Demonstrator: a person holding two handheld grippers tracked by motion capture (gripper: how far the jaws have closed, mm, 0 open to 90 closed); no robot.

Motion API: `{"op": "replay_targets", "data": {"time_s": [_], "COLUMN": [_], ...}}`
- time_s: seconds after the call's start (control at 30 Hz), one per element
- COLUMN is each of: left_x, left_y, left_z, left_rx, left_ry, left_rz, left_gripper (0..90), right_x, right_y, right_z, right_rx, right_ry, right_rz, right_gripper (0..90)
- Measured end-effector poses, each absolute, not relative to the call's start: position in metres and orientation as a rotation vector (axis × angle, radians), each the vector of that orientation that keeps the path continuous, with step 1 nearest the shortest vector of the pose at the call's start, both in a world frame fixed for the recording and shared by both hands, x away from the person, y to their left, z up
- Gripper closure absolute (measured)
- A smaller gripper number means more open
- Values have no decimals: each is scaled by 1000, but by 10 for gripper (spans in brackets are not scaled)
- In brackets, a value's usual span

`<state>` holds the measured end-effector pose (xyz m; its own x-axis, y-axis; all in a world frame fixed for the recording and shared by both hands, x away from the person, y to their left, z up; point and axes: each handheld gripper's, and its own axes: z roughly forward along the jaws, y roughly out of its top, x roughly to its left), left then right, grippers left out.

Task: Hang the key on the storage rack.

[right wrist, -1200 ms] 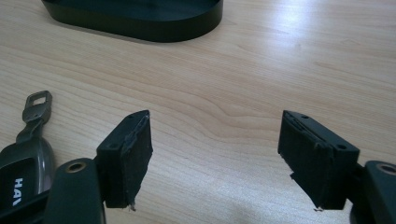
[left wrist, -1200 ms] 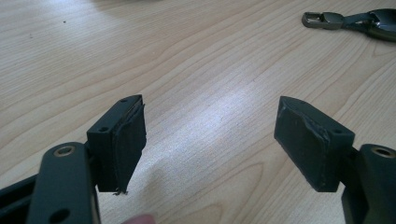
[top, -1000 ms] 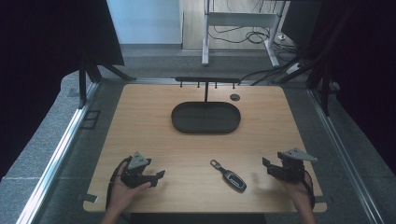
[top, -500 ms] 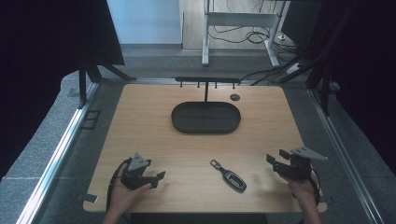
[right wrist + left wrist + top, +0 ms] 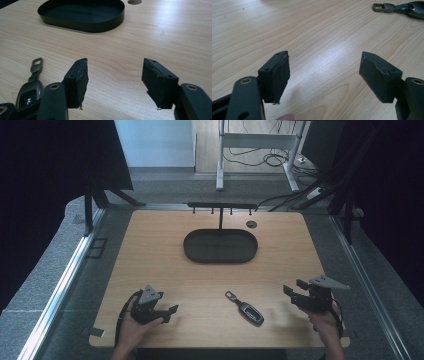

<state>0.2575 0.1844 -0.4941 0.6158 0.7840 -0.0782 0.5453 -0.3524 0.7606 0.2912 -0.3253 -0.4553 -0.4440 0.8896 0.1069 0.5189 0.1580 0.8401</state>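
Note:
A dark car key fob (image 5: 245, 307) with a metal loop lies on the wooden table near the front edge, between the two grippers. My left gripper (image 5: 169, 314) rests at the front left, held in a hand, and points right toward the fob. Its jaws stand open and empty in the left gripper view (image 5: 324, 75), with the fob (image 5: 402, 6) at the top right. My right gripper (image 5: 294, 287) is at the front right, open. Its jaws have just been closing a little, and only bare table lies between them (image 5: 115, 80). The fob (image 5: 31, 90) lies just left of its left jaw.
A black oval tray (image 5: 220, 259) sits mid-table, its wall (image 5: 82, 25) ahead of the right gripper. Behind it stands a small black rack with hooks (image 5: 220, 206), and a round cable hole (image 5: 251, 224) lies to its right. Metal rails run along both table sides.
The right gripper has shifted slightly to the right and its jaws look a little narrower. The left gripper and the key fob have stayed where they were.

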Motion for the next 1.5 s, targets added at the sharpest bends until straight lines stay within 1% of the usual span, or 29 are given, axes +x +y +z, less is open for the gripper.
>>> {"op": "replay_targets", "data": {"time_s": [0.33,0.5,0.7,1.1,1.2,1.5], "left_x": [255,256,255,255,254,253], "left_y": [190,197,193,197,196,195], "left_z": [-490,-487,-488,-487,-486,-486], "left_rx": [2038,2016,2025,2025,2010,2019], "left_ry": [1064,1095,1084,1079,1069,1059], "left_rz": [406,412,404,400,370,383], "left_gripper": [253,256,256,256,256,255], "right_x": [289,292,297,308,311,316], "right_y": [-315,-306,-294,-272,-266,-249], "right_z": [-435,-424,-407,-401,-399,-394], "right_rx": [1257,1227,1169,1123,1118,1058], "right_ry": [2062,2126,2210,2303,2335,2413], "right_rz": [1222,1222,1196,1158,1139,1103], "right_gripper": [404,423,444,477,493,506]}}
